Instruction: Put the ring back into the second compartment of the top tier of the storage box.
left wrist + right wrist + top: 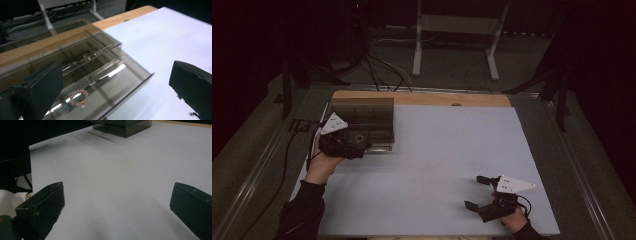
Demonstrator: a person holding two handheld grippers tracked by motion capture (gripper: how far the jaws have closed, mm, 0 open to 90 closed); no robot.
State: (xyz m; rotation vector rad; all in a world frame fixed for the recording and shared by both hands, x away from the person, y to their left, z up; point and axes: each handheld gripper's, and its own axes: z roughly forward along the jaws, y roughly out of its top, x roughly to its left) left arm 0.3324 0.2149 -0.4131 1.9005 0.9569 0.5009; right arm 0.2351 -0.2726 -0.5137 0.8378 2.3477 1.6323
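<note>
- the left gripper (357, 146) sits at the left of the high view, its jaws spread wide and gripping nothing; it hangs at the near edge of a smoky clear organizer box (362, 119).
- in the left gripper view its two black pads frame the box's pulled-out drawer (105, 85), and nothing lies between them but the drawer's glossy floor.
- a small beaded bracelet (79, 98), pinkish with gold bits, lies loose on that drawer floor at the lower middle of the left gripper view; in the high view it reads as a tiny ring (359, 138) right by the jaws.
- the box stands in the upper left of the white mat (452, 165), its back near the wooden table edge (422, 98).
- the right gripper (478, 192) rests low at the lower right of the high view, well apart from the box, jaws wide and empty over bare mat.
- my guess is the bracelet has been set in the drawer and the drawer wants closing next.
- risk: the drawer looks slick and shallow, so a sharp push could send the bracelet sliding or catch it at the slot.
- risk: the box seems light and nothing steadies it; a push from the left gripper alone could skid the whole box toward the wooden edge.
- risk: an open jaw could snag the drawer's rim while backing out and tug it farther.
</note>
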